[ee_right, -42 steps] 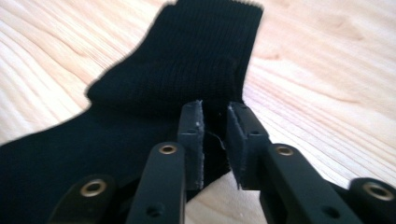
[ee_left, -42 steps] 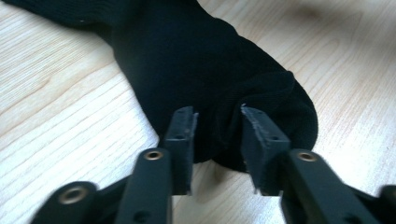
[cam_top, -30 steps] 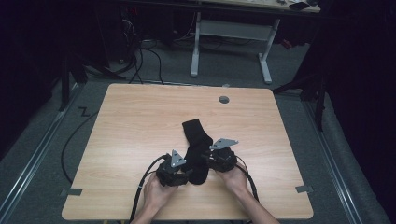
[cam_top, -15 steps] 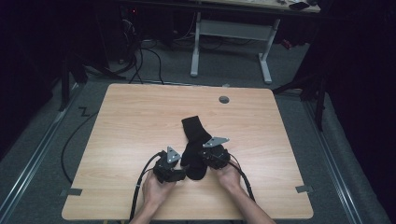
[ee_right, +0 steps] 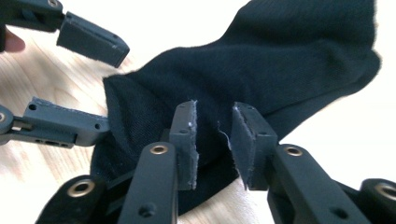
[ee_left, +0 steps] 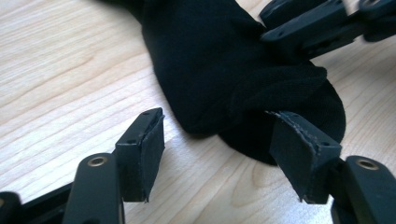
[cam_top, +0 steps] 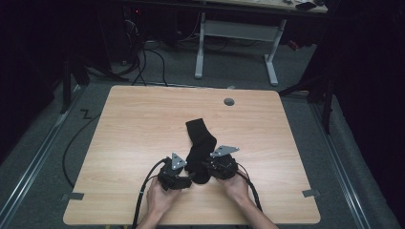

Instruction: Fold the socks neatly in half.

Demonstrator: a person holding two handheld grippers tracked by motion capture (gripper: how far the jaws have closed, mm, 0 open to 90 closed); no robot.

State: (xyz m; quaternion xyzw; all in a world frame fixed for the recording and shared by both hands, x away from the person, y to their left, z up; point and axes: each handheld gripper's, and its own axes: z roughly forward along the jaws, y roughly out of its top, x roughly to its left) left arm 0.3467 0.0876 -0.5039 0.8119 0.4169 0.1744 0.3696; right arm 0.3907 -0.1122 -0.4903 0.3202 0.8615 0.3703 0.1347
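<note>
A soft black knitted sock (cam_top: pixel 199 143) lay limp on the pale woodgrain bench (cam_top: pixel 124 138). The left gripper (ee_left: pixel 219 154) had just spread beside its toe; the right gripper (ee_right: pixel 214 140), just widening, pinched a fold.

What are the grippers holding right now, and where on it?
The right gripper pinches the black sock at its near end's edge; the left gripper, just opening, holds nothing.

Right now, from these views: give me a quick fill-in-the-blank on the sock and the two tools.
1. The sock lying on the table is ____ in colour.
2. The left tool has its jaws ____, pads clear of the fabric.
3. The right tool has a fold of the ____ between its pads.
4. The round grommet hole sits near the table's ____ edge.

Missing words: black; open; sock; far
</note>
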